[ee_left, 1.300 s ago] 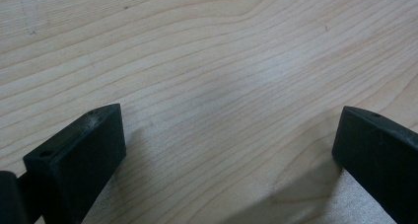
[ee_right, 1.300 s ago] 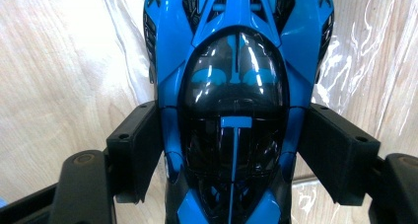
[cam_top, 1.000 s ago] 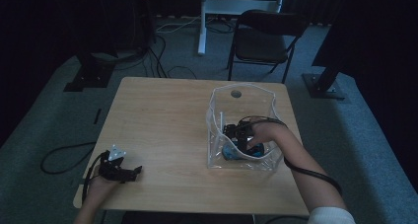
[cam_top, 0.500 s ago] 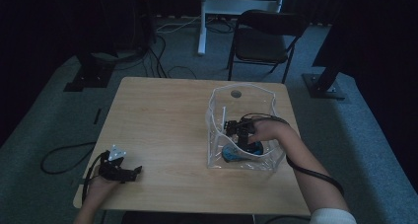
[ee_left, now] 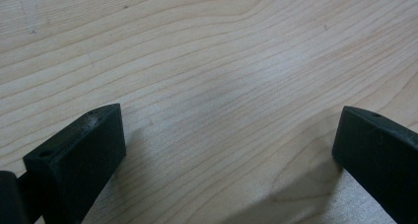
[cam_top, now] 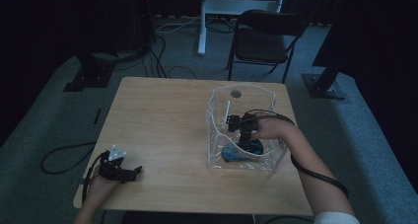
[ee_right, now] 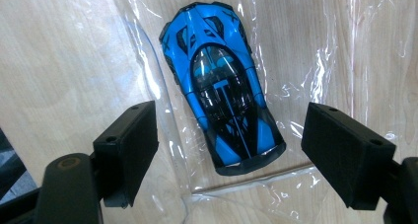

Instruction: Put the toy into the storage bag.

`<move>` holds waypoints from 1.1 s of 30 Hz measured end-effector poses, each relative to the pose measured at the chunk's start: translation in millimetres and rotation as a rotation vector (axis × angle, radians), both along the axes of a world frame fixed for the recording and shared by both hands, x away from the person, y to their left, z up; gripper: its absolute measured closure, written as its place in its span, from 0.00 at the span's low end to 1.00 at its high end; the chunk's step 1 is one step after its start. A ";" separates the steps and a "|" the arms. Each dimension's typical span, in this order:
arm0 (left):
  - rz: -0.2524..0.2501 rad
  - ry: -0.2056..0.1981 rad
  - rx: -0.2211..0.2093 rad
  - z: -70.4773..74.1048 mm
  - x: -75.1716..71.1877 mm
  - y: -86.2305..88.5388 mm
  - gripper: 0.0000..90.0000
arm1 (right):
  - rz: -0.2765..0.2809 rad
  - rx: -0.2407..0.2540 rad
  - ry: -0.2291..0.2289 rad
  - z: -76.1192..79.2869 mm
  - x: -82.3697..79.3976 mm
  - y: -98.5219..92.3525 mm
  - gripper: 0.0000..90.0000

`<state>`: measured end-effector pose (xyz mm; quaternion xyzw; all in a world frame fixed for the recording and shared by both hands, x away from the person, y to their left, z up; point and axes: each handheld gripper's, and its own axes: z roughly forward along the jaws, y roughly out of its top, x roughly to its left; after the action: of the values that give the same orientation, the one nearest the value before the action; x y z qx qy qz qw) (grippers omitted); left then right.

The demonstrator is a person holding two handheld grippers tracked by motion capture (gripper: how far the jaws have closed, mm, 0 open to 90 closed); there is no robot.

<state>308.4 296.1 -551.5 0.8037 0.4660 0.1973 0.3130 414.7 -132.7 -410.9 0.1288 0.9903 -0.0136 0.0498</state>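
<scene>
A blue and black toy car (ee_right: 222, 86) lies on the clear plastic floor of a transparent box (cam_top: 215, 135) on the right half of the wooden table (cam_top: 162, 115). In the high view the car (cam_top: 235, 153) shows through the box wall. My right gripper (cam_top: 241, 141) reaches down into the box from above and hangs over the car. Its jaws (ee_right: 231, 123) stand open on either side of the car without touching it. My left gripper (cam_top: 132, 173) rests near the table's front left corner, open (ee_left: 229, 130) over bare wood with nothing between its jaws.
The box's walls surround my right gripper on all sides. A black folding chair (cam_top: 263, 39) stands behind the table, with cables (cam_top: 162, 61) and stand feet (cam_top: 323, 86) on the grey floor. The table's front edge (cam_top: 197, 211) lies close to my left hand.
My right gripper has lifted a little inside the box, away from the car. The left gripper has stayed where it was.
</scene>
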 end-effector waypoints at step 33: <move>0.001 -0.001 -0.002 -0.1 0.0 -0.2 0.00 | -0.069 0.197 -0.105 46.3 -20.8 -31.4 0.24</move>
<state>308.4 296.0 -551.6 0.8031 0.4665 0.1973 0.3138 393.8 -164.1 -364.7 0.1679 0.9778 0.0890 0.0880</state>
